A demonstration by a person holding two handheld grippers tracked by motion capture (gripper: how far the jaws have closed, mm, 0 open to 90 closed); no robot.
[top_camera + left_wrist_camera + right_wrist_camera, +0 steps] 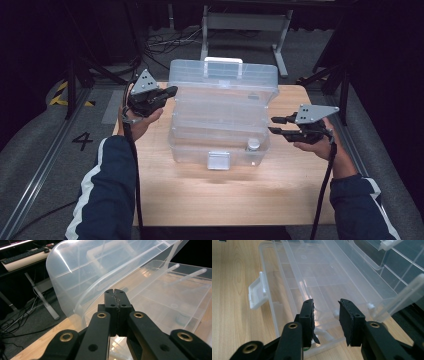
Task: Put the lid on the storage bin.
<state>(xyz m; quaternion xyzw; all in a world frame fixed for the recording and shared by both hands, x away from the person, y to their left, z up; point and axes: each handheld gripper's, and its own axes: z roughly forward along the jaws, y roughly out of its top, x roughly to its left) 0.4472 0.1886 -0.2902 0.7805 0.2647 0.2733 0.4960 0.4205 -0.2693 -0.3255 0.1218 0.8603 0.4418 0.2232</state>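
A: What carries everything here?

B: A pale wooden bench (235, 192) with a light grain, standing on grey carpet. Metal rails run along the floor on both sides, there is yellow-and-black hazard tape (62, 95) off the far left corner, and a dark curtain closes off the back, where a grey metal stand (245, 25) and loose cables sit.

A: Any writing?

B: A black "4" (82, 141) is marked on the floor left of the bench. I can read no brand or label on the box.

A: And the box?

B: A clear plastic tackle box (220, 145) sits toward the far edge of the bench, about midway between the left and right edges. Its lid (222, 77), with a white handle, is tipped up and back, the trays are stepped open, and a white latch (219, 161) faces the near edge. A small capped bottle (253, 146) stands in the base near its right end.

A: The tongs?

B: The left tongs (172, 90) are clenched, pads pressed together at the left edge of the raised lid; whether plastic is pinched between them I cannot tell. The right tongs (275, 125) are released, with nothing between the pads, just beside the box's right end.
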